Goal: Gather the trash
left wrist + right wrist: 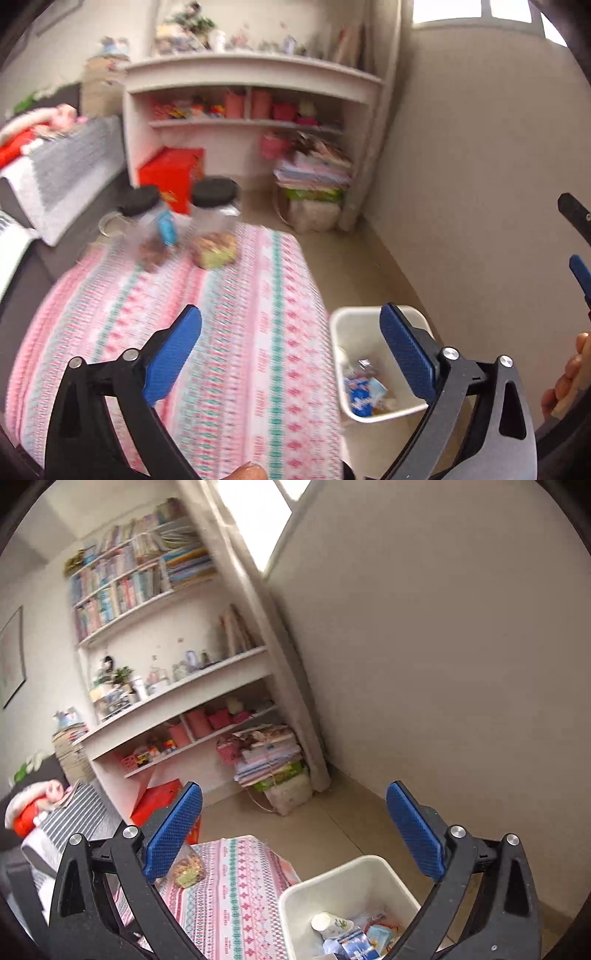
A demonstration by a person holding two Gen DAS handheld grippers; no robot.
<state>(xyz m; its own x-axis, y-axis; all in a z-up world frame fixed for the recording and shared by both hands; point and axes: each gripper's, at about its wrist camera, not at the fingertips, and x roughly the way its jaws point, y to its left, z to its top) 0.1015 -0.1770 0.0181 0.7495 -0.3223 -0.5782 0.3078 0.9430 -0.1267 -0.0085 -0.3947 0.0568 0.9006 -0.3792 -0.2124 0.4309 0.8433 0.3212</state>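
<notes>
Sitting on the floor just beside the table's [229, 332] right edge, white bin [338, 332] with trash [364, 393] already inside: a blue-and-white wrapper, a clear crumpled piece, and, from the right wrist view, a paper cup [327, 921] lying on its side with its long axis running left to right. Below and slightly right of centre from the left gripper [291, 350]; below and between the fingers of the right gripper [293, 830], so nearer the right hand by the look of it.

Standing wide open, both grippers, blue pads well apart, nothing held in either. Hovering above the table's near edge, left gripper, its right finger crossing in front of the bin's rim. Poised almost over the bin mouth [351, 878], right gripper.

On the table, away from the bin at the far end: two clear jars with black lids [214, 190], one holding something blue, the other snacks. Looking like kept goods rather than trash, though blur leaves that uncertain. No loose scrap visible on the pink patterned cloth between the jars and the grippers.

Judging from this, task close to done, or next piece yet to be found; any further pickup likely lying leftward of the bin, on the table side, within the left hand's easier reach. Beyond the bin, shelves [251, 96] and a red box [170, 173] against the far wall.
</notes>
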